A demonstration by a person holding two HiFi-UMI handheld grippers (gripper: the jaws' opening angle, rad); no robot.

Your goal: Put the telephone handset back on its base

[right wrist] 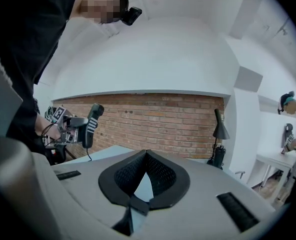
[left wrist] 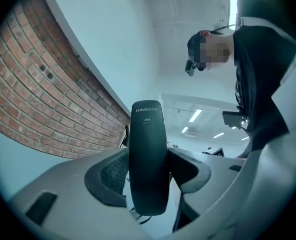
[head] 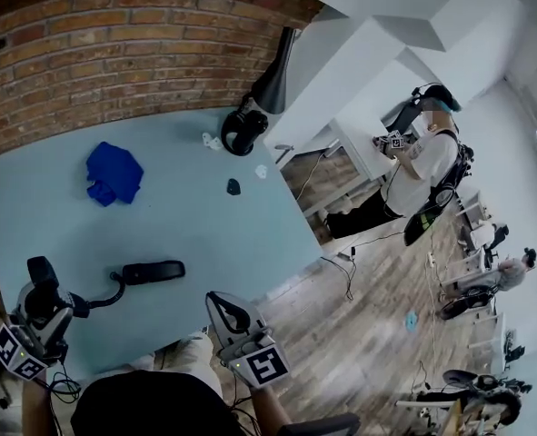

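Observation:
A black telephone handset (left wrist: 149, 149) stands upright between the jaws of my left gripper (left wrist: 149, 173), which is shut on it. In the head view that gripper (head: 43, 291) is at the table's near left corner. A black cord (head: 110, 297) curls from the handset (head: 41, 273) to the long black phone base (head: 153, 272), which lies flat on the light blue table (head: 186, 225). My right gripper (head: 223, 311) hovers at the near table edge, right of the base, shut with nothing in it. The right gripper view shows its pads (right wrist: 160, 174) meeting, with the held handset (right wrist: 91, 125) to its left.
A crumpled blue cloth (head: 114, 173) lies at the table's far left. A black desk lamp (head: 250, 125) stands at the far edge, with small white pieces (head: 212, 141) and a small dark object (head: 233, 186) near it. A brick wall (head: 114, 44) backs the table. A person (head: 422, 162) stands beyond, on the wooden floor.

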